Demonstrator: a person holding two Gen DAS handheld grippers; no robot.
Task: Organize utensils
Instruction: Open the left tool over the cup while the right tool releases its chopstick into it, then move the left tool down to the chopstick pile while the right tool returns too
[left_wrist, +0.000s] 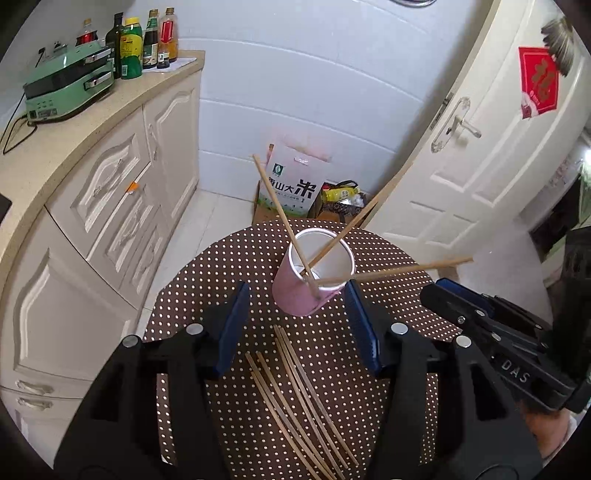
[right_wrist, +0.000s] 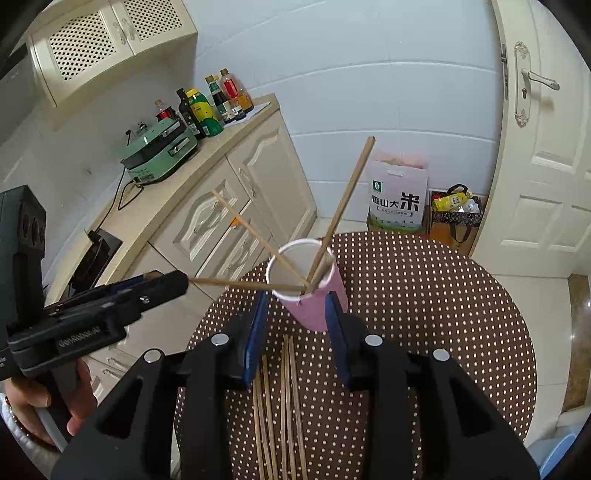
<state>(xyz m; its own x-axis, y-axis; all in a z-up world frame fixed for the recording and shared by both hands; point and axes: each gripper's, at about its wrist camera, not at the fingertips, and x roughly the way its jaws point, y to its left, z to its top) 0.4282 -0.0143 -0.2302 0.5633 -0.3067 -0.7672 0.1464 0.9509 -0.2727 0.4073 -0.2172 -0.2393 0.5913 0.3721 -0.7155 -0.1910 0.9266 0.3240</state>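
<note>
1. Pink cup (left_wrist: 314, 275) stands on the dotted table (left_wrist: 388, 251); three chopsticks (left_wrist: 280, 218) lean out of it, splayed.
2. Loose chopsticks (left_wrist: 295, 398) lie flat on the table, near side of the cup, bunched close.
3. Left gripper (left_wrist: 297, 325): jaws apart, nothing between them. Right gripper (right_wrist: 297, 330): jaws part open, also empty.
4. Judgement: sticks are light, stiff, thin; they likely roll. Pinch one near mid-length. Cup looks paper-light and may tip if nudged.
</note>
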